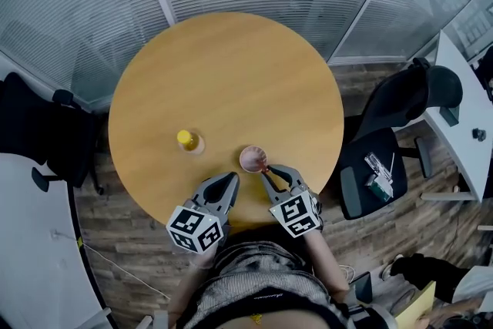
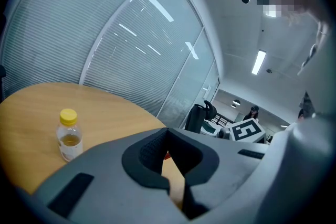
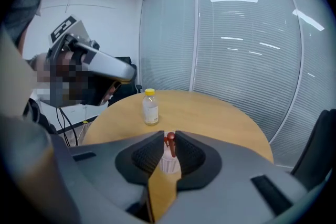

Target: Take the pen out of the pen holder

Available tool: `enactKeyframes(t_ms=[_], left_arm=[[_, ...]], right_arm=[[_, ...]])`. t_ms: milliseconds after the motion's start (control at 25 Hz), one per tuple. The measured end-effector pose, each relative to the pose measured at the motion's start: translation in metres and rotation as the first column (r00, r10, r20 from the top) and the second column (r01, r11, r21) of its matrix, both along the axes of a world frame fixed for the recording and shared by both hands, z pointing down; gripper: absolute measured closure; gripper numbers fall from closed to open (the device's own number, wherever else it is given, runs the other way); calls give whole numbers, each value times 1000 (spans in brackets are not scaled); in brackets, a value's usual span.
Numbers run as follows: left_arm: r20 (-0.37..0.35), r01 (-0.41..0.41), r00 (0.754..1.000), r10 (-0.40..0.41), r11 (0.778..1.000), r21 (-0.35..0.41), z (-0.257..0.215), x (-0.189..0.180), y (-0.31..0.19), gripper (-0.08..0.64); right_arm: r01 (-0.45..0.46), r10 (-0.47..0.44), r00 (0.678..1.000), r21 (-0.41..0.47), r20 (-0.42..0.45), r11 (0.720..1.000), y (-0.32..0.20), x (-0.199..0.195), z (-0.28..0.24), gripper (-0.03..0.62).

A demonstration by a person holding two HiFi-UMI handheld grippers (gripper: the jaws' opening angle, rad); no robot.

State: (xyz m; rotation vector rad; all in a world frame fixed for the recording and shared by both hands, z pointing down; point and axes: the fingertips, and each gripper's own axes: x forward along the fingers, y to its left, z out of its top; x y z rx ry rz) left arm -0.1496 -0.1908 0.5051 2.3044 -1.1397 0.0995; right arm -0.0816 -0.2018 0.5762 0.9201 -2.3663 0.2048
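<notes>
- The pen (image 3: 170, 139) stood roughly upright in the pen holder (image 3: 169, 164), long axis vertical, with its glossy red top pointing up.
- The pen holder was a small, pale, round cup near the near edge of the round wooden table (image 3: 215, 113).
- The right tool (image 3: 169, 141) pinched the pen's red top between its dark ribbed pads.
- The left tool (image 2: 167, 132) was pressed together and held nothing.
- A clear plastic bottle (image 3: 150, 107) with a yellow cap stood apart on the table.

No readable text, labels or numbers
</notes>
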Motion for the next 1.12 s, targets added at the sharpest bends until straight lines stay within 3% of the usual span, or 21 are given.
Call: enactKeyframes(t_ms=[240,560,1120], left_arm=[[-2,-10,1000,10,1000,12,-4,4,4,555],[-6,-6,1000,6,1000,13,0,3,12,555],[-9,-7,1000,7,1000,15,-1,3,15,555]], right_arm=[[-25,22,997,32,69,999,5,3,-44,515],[-15,5,995,103,96,995,14,-3,-95,517],[4,-15,996,120,91,993,17,-7,-116,517]])
